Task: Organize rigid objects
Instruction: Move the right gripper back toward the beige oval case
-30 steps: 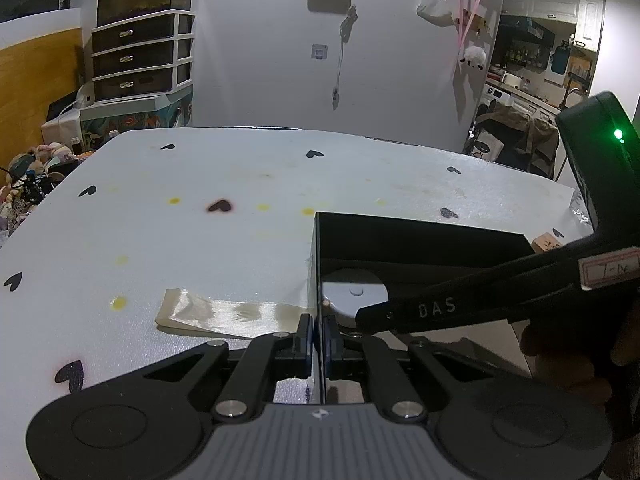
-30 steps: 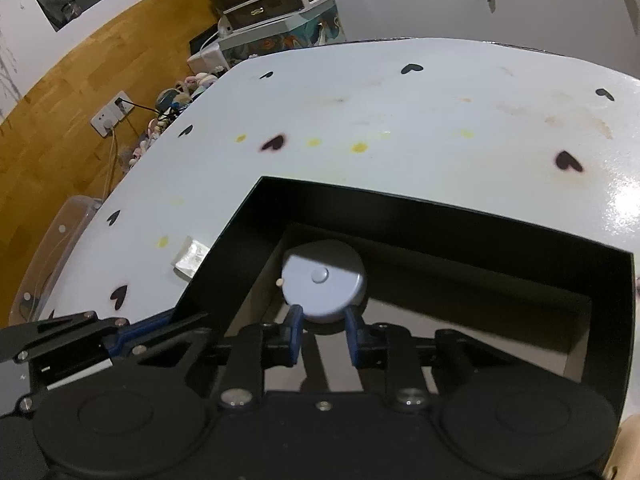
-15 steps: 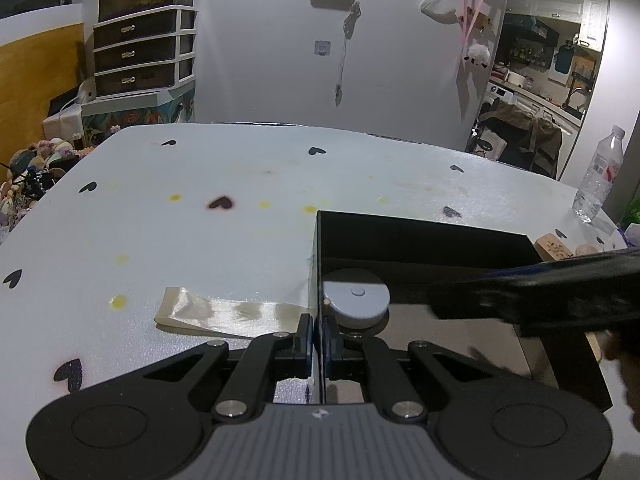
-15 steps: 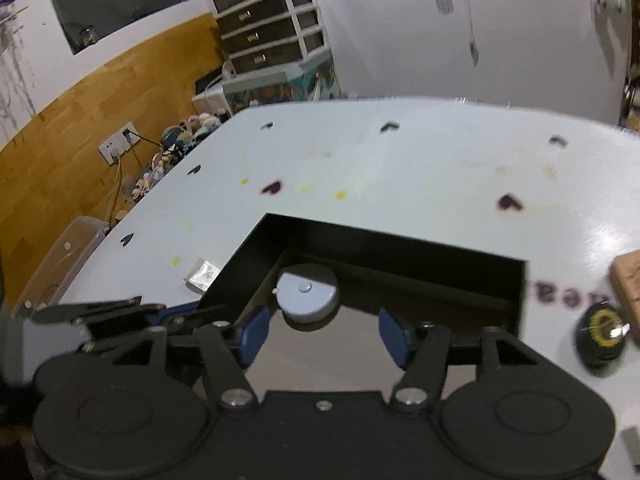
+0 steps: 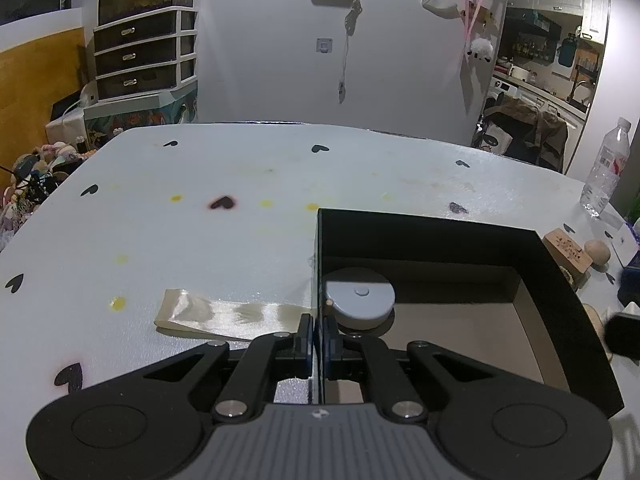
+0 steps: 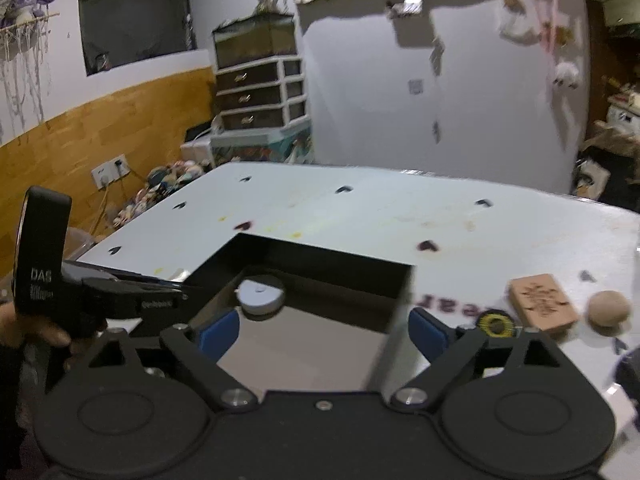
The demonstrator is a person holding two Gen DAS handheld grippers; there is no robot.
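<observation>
A black open box (image 5: 552, 280) sits on the white table, and my left gripper (image 5: 319, 338) is shut on its left wall. A grey round disc (image 5: 358, 298) lies inside the box in the near left corner; it also shows in the right wrist view (image 6: 260, 294). My right gripper (image 6: 320, 332) is open and empty, raised above the near side of the box (image 6: 332, 264). A carved wooden block (image 6: 542, 306), a wooden ball (image 6: 608, 308) and a small black and yellow round piece (image 6: 496, 324) lie on the table right of the box.
A strip of clear tape (image 5: 224, 314) lies on the table (image 5: 200, 220) left of the box. A water bottle (image 5: 604, 168) stands at the far right edge. Dark objects (image 5: 628, 280) sit at the right. A drawer unit (image 5: 144, 60) stands beyond the table.
My right gripper let go of the grey disc, opened wide, and pulled up and back out of the box. The left gripper has stayed clamped on the box wall.
</observation>
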